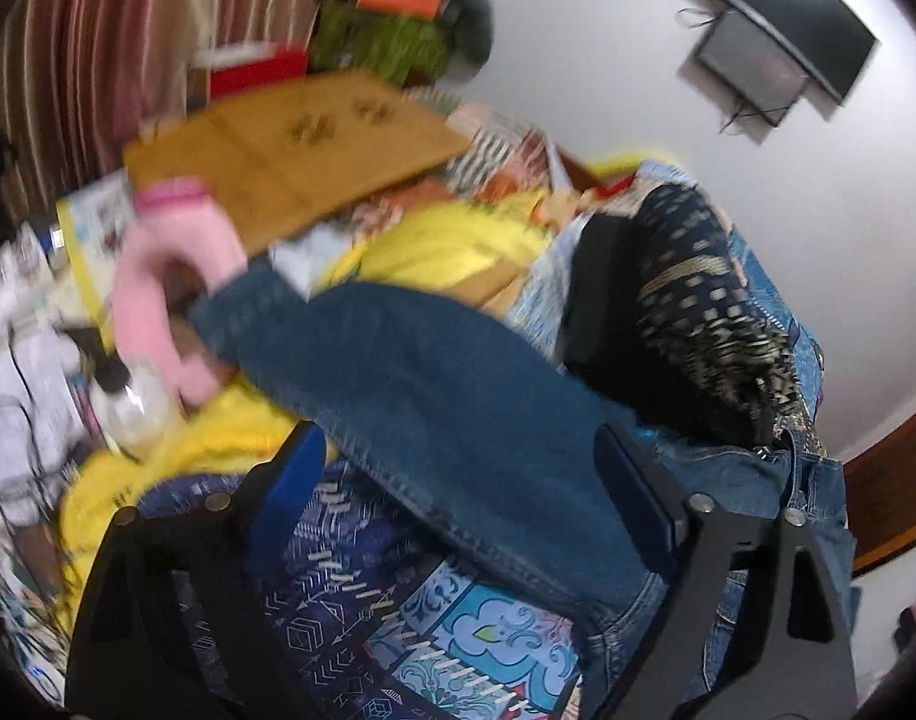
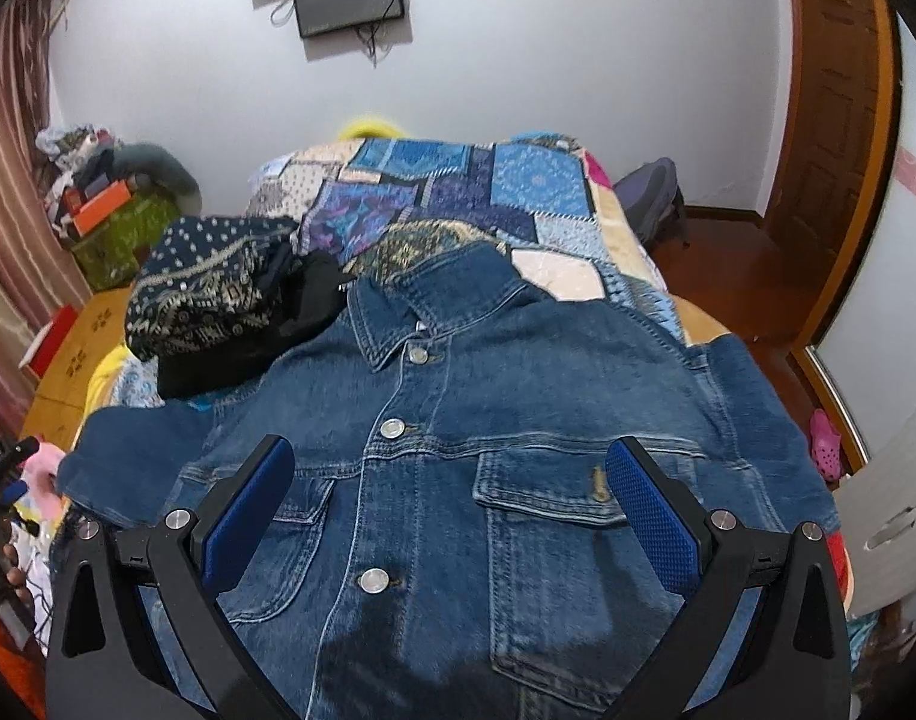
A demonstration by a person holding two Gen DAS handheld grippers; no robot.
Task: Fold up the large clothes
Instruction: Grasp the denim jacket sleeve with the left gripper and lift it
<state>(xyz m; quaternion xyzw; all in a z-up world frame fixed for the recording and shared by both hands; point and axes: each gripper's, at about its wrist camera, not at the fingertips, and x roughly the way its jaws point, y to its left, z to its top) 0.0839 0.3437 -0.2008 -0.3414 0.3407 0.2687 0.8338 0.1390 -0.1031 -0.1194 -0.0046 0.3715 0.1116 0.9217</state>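
right gripper (image 2: 449,474): jaws being held wide apart, nothing gripped, above the chest of the denim jacket (image 2: 458,420) | left gripper (image 1: 458,456): jaws being held open, straddling the jacket's sleeve (image 1: 410,372), unpinched | jacket: being displayed front-up, buttoned, on the patchwork quilt (image 2: 458,186)

Your left gripper (image 1: 458,456) is built from matte black, angular plates that widen toward the camera, each plate cut with a triangular slot. Round silver screw heads sit at the finger joints (two show on each side). The inner faces of its fingers (image 1: 635,483) carry deep blue pads, smeared here by blur. Your right gripper (image 2: 449,471) is the same make: black arms, silver screws, triangular cut-outs, and blue pads (image 2: 653,525) with a fine dotted texture that shows clearly on the right one.
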